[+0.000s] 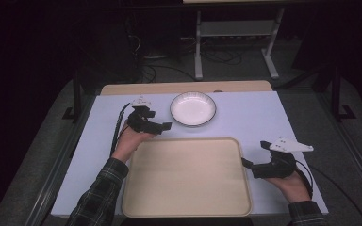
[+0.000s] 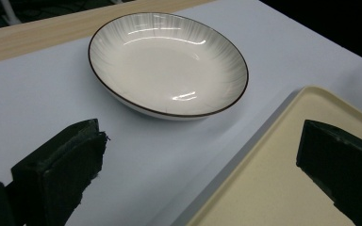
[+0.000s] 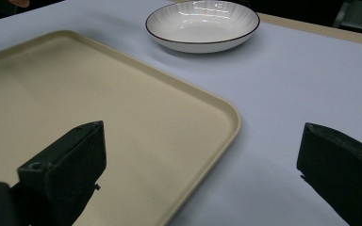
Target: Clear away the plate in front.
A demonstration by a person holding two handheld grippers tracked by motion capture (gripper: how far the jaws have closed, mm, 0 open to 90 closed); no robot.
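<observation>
Both grippers, left (image 1: pixel 156 123) and right (image 1: pixel 254 157), gape wide, holding nothing. We judge the bowl (image 1: pixel 193 108) near the table's far edge goes onto the tray (image 1: pixel 187 201); pinch its rim squarely.

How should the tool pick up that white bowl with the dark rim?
Probably by the rim. The bowl is shallow and upright, too wide to span, so one jaw goes inside and one outside its sloping wall. The left tool, already open and facing it, could take the near edge.

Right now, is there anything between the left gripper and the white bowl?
No. In the left gripper view, bare pale blue table lies between the left gripper and the white bowl.
</observation>
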